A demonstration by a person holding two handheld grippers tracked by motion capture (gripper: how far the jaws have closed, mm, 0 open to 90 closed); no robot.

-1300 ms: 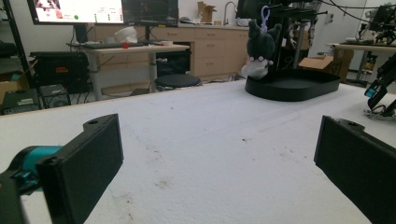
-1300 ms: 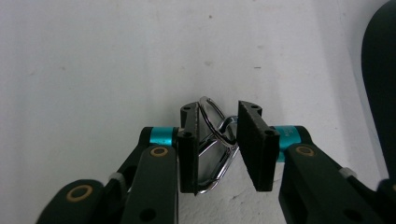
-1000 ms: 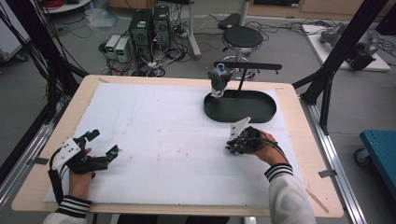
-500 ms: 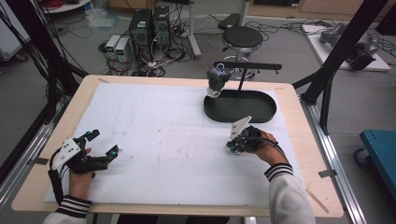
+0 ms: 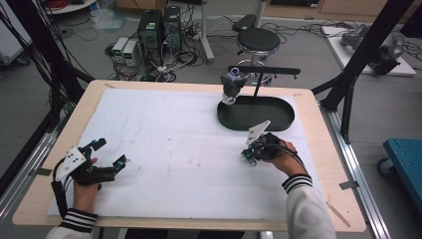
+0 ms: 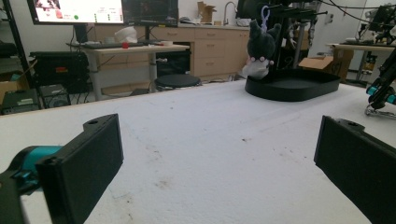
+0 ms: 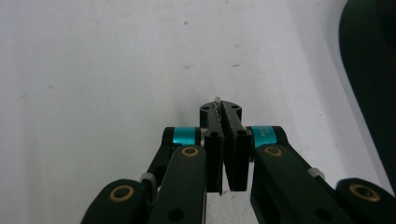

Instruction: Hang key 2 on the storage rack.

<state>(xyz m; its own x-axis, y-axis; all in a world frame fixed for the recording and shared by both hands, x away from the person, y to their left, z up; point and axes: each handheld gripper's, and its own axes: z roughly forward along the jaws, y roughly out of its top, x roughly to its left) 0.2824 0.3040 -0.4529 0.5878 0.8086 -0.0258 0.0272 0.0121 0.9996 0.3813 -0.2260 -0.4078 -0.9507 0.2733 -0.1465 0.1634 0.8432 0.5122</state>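
My left gripper (image 5: 112, 152) rests on the white mat near the table's front left, a hand around it. Its jaws stand wide open with nothing between them (image 6: 217, 158). My right gripper (image 5: 246, 155) lies low on the mat at the right, just in front of the black oval tray (image 5: 278, 120). Its jaws have just been closing and now meet, shut (image 7: 220, 108). A tiny pale glint shows at their tips; I cannot tell what it is. A dark plush toy (image 5: 231, 87) hangs from a black stand (image 5: 263, 70) over the tray's left end.
The white mat (image 5: 189, 149) covers most of the wooden table. The left gripper view shows the plush toy (image 6: 261, 42) and tray (image 6: 289, 88) far ahead, the other gripper (image 6: 380, 95) at the right edge. A stool and computers stand behind the table.
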